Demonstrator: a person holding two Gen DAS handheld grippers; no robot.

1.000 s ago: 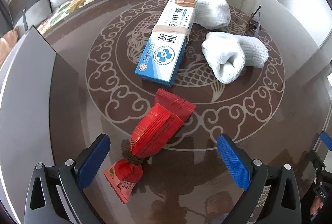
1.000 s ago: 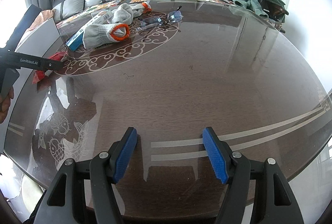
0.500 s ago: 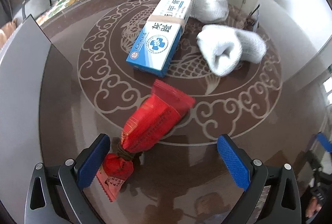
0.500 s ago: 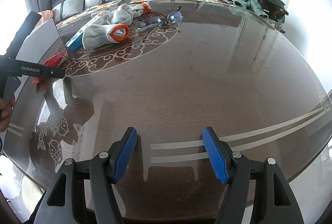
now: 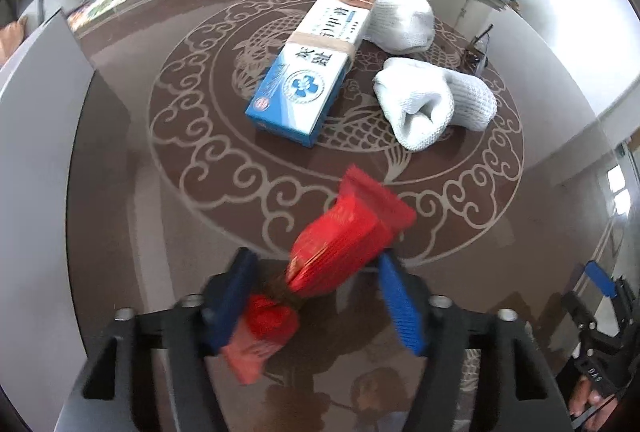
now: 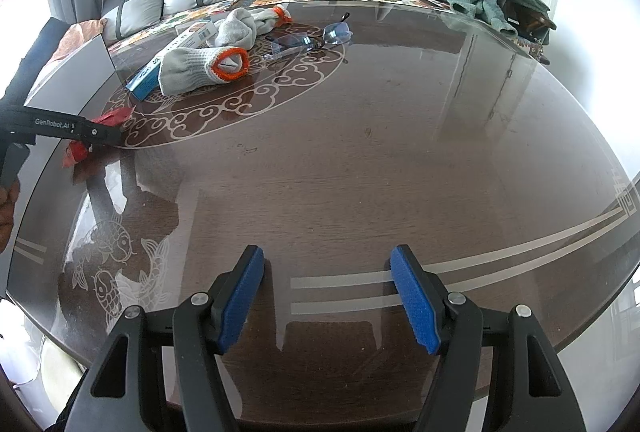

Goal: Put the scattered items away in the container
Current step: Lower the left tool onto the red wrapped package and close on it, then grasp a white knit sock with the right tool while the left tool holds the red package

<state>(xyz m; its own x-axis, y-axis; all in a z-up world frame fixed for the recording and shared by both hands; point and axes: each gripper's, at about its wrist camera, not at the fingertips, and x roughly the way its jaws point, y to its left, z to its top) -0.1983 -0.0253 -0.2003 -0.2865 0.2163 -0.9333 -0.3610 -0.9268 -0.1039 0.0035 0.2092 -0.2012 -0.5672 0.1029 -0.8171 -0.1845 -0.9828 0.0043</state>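
Left gripper [image 5: 316,296], jaws half-closed around the red snack packet [image 5: 340,244], not yet clamped; packet's long axis points to 1 o'clock.

The right gripper [image 6: 326,294] hangs spread wide over bare glossy table [image 6: 400,160], nothing between its blue pads [image 6: 414,306]. Far left, the left gripper [image 6: 106,134] sits at the red packet [image 6: 80,152]; gloves [image 6: 200,68], a blue box [image 6: 146,74] and glasses [image 6: 312,38] lie beyond.

Left wrist close above table [image 5: 120,192]; right wrist farther, sharing ornament centre.
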